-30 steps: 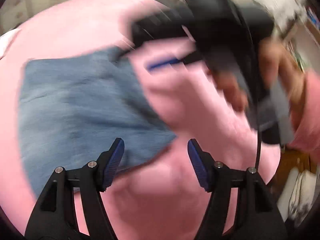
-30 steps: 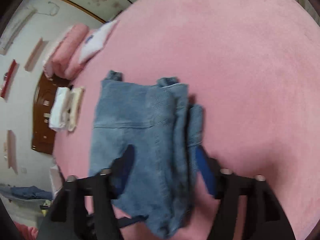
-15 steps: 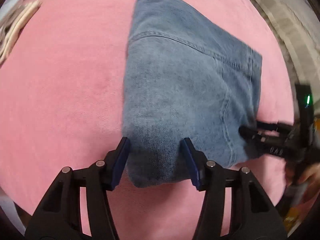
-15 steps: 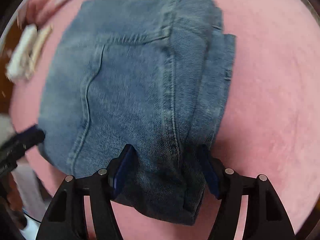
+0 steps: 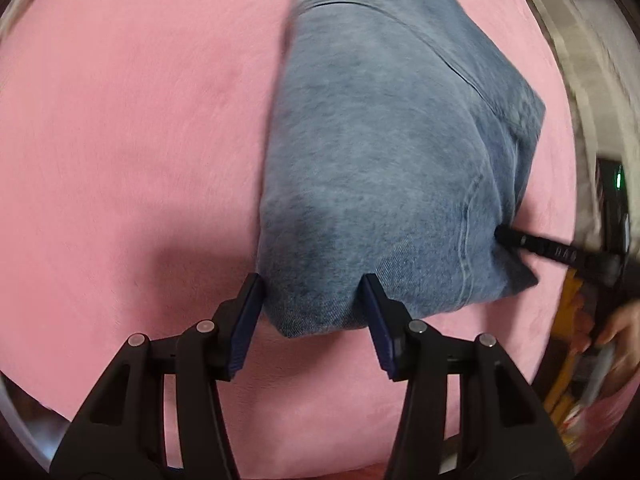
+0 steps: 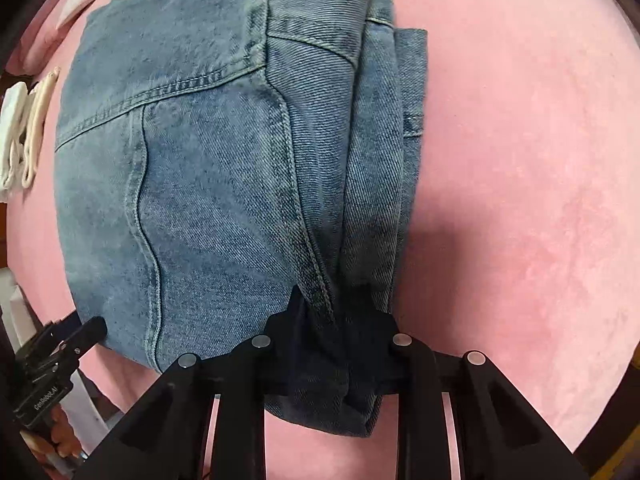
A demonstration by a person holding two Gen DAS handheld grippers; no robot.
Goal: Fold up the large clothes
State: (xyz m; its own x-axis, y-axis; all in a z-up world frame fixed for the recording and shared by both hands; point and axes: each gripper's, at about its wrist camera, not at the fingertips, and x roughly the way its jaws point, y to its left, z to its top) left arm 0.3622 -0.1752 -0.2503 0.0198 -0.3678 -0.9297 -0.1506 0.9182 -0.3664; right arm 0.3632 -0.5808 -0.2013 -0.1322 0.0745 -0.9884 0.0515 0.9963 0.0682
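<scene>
Folded blue jeans (image 6: 208, 184) lie on a pink plush surface (image 6: 520, 160) that fills both wrist views. The right claw (image 6: 332, 320), pointing straight down, is closing on the bunched near corner of the jeans, denim pinched between its jaws. The left claw (image 5: 312, 312) straddles the opposite near corner, its blue pads (image 5: 244, 320) pressing in on the fold between them. White folded cloths (image 6: 20, 140) lie beyond the jeans' far left edge.
</scene>
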